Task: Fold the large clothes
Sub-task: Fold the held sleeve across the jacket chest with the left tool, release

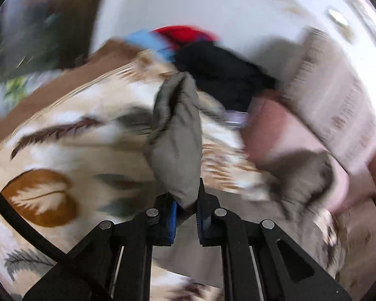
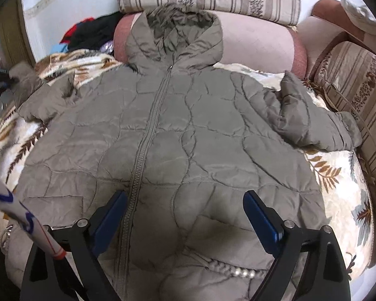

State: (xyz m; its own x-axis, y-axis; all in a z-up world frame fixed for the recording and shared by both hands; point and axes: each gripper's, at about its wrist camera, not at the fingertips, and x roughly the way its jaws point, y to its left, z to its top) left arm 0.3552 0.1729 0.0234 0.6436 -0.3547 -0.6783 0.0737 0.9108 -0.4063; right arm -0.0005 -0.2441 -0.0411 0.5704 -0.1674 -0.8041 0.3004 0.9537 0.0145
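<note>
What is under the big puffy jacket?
A leaf-print blanket shows around the jacket edges, and a pink cushion sits under the hood. The jacket hides whatever lies beneath its middle.

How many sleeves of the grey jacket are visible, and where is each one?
2. One sleeve lies bent on the leaf-print blanket, on the jacket's right side in the right wrist view. The other sleeve is pinched in the left gripper, lifted off the blanket.
</note>
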